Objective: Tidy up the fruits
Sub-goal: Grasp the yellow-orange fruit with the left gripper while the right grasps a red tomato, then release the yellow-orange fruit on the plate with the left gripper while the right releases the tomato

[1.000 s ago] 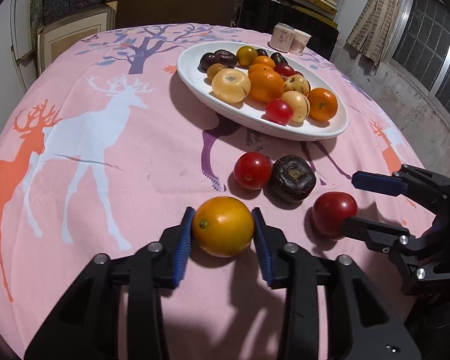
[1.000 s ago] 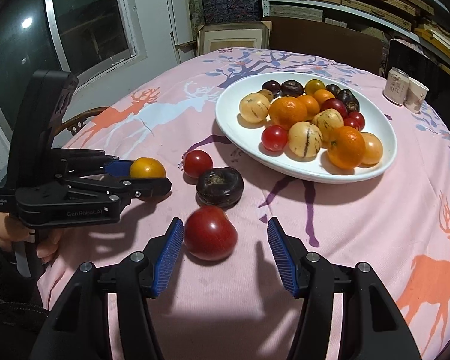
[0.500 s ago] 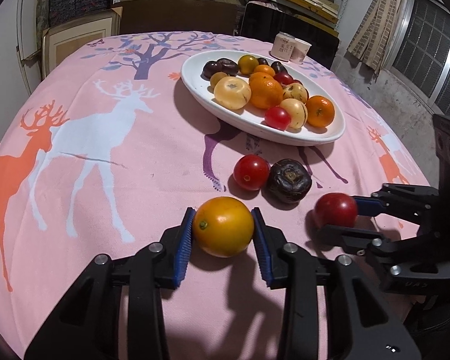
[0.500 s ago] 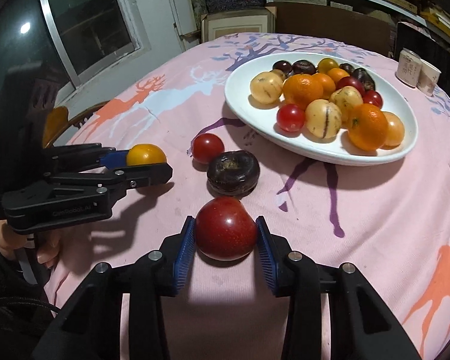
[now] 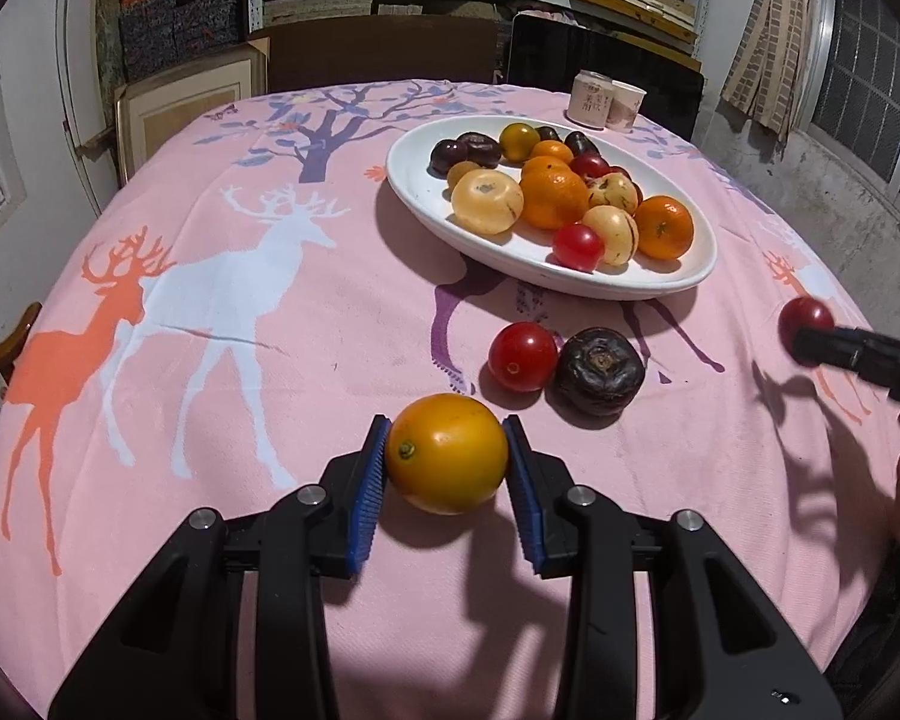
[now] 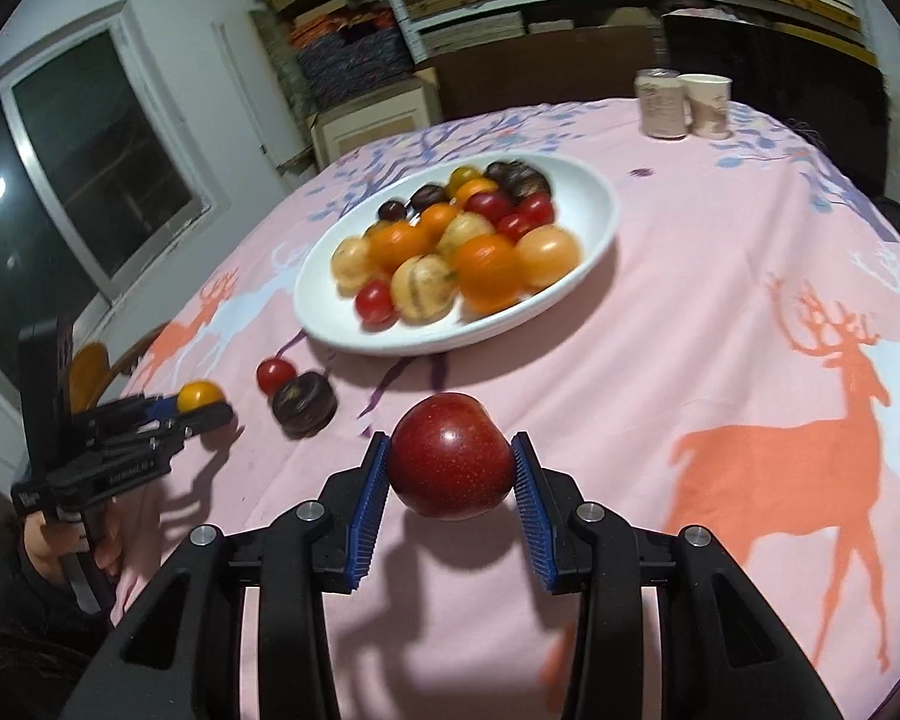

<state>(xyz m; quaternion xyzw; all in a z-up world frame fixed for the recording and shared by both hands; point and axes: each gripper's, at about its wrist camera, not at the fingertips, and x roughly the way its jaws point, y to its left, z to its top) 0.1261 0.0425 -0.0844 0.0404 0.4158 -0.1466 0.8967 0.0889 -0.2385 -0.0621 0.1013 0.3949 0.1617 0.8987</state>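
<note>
Between the blue ribbed pads of my left tool I am clamping a smooth orange-yellow round fruit, stem scar facing left, so it cannot roll off the pink deer-print cloth covering the surface. My right tool is likewise pinching a glossy dark-red round fruit at its widest part, and I judge it is hanging clear above the cloth, given the separate shadow beneath it. Just beyond the left tool, a small red tomato and a wrinkled dark-brown flat fruit are lying touching each other on the cloth, not yet collected. Farther out, the white oval ceramic dish is holding the fruit already gathered, piled toward its right side. I am reading this as carrying both fruits to that dish. Two paper cups are standing behind it.
</note>
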